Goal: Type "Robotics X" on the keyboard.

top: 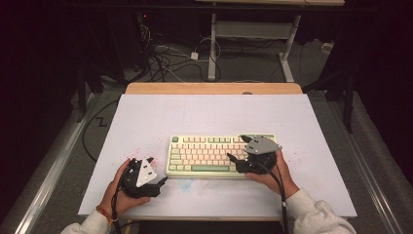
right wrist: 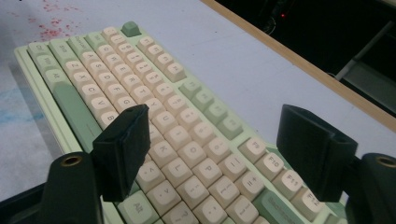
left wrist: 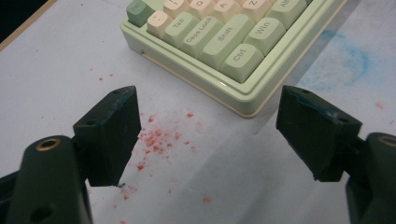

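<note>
A pale green keyboard [top: 204, 155] with cream keys lies flat near the middle of the white table [top: 214, 112]. My right gripper [top: 235, 146] hovers over its right end, pointing left along the keys. In the right gripper view the keyboard [right wrist: 154, 107] runs under my right gripper [right wrist: 215, 144], whose jaws stand wide apart with nothing between them. My left gripper [top: 158, 169] rests on the table just off the keyboard's front left corner. In the left gripper view my left gripper [left wrist: 208, 130] is open and empty, facing the corner by the Ctrl key [left wrist: 239, 57].
Red specks [left wrist: 156, 140] dot the table left of the keyboard, and a faint blue smear [top: 185, 183] marks the table in front of it. A wooden strip [top: 214, 88] edges the far side. Cables and a desk frame [top: 213, 44] stand on the floor beyond.
</note>
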